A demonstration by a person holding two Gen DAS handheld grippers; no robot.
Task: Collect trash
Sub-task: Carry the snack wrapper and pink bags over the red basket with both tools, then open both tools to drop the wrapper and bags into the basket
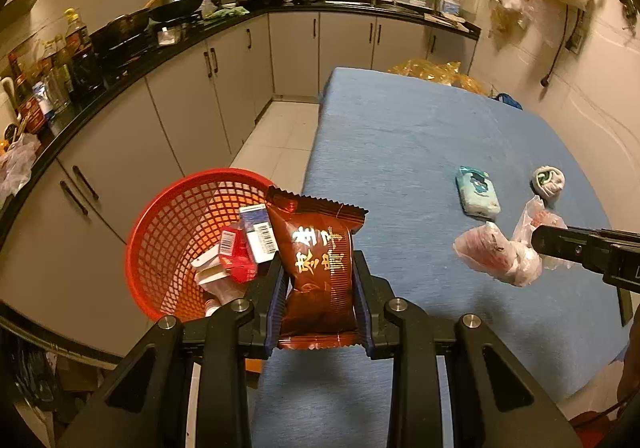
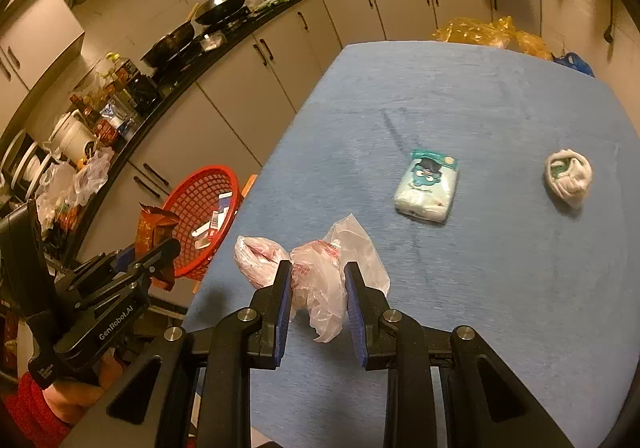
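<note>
My left gripper [image 1: 318, 268] is shut on a dark red snack packet [image 1: 320, 268], held above the table's left edge beside the red mesh basket [image 1: 168, 224]. The basket holds several small cartons and wrappers. In the right wrist view the same packet [image 2: 154, 228] shows next to the basket [image 2: 200, 184]. My right gripper [image 2: 318, 268] is shut on a crumpled clear plastic bag with red print [image 2: 316, 276], lifted just above the blue table [image 2: 460, 96]; it appears as the bag [image 1: 492, 256] in the left wrist view. A teal tissue pack [image 2: 426, 186] and a white wad [image 2: 568, 178] lie on the table.
The basket stands off the table's left side, in front of pale cabinets under a black counter [image 1: 132, 60] crowded with pans and bottles. Yellow plastic bags [image 2: 488, 30] sit beyond the table's far edge. A person's hand in a red sleeve [image 2: 48, 404] holds the left gripper.
</note>
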